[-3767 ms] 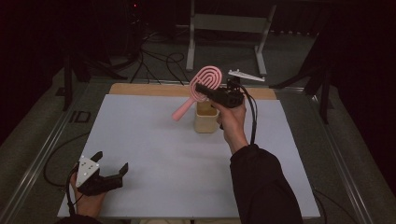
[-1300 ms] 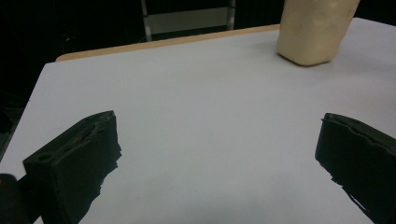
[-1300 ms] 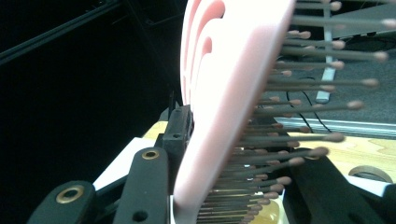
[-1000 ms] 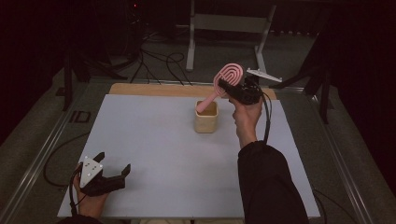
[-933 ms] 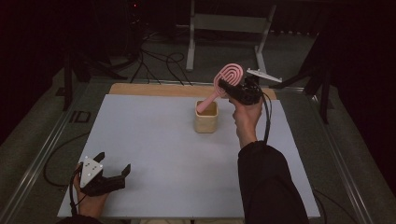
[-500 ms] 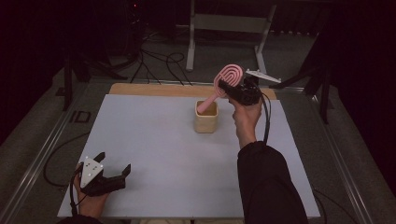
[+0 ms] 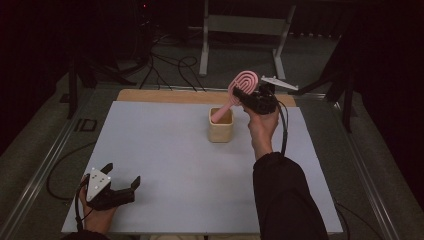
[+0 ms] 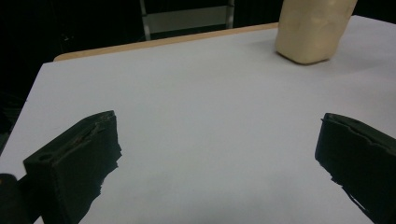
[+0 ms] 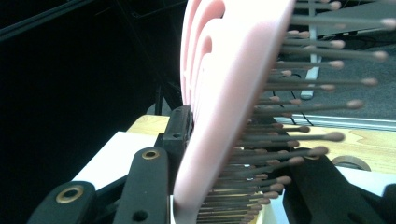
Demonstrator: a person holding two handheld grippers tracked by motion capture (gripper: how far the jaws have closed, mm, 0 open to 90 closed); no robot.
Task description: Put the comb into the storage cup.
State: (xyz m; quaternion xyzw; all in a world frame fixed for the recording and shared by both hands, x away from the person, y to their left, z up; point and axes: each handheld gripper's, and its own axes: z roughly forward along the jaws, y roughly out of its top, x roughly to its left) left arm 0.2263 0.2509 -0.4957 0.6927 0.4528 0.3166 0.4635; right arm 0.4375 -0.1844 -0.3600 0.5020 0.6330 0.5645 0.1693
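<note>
Pink hairbrush (image 7: 239, 91) clamped at its head between jaws of right gripper (image 7: 248, 96), handle slanting down into beige cup (image 7: 220, 125) at table's (image 7: 160, 150) far middle. Unchanged from half a second ago; 3.8 s back, held lower and further left. Oval head with looped slots, brown-tipped bristles. Left gripper (image 7: 121, 186) resting at near left, jaws wide apart, empty

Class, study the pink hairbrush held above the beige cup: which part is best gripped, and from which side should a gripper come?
Probably across the flat head of the hairbrush, from its edge, one jaw on the smooth back and one on the bristle face, as the right gripper does. The thin handle slants down into the cup, so its lower end is walled in.
</note>
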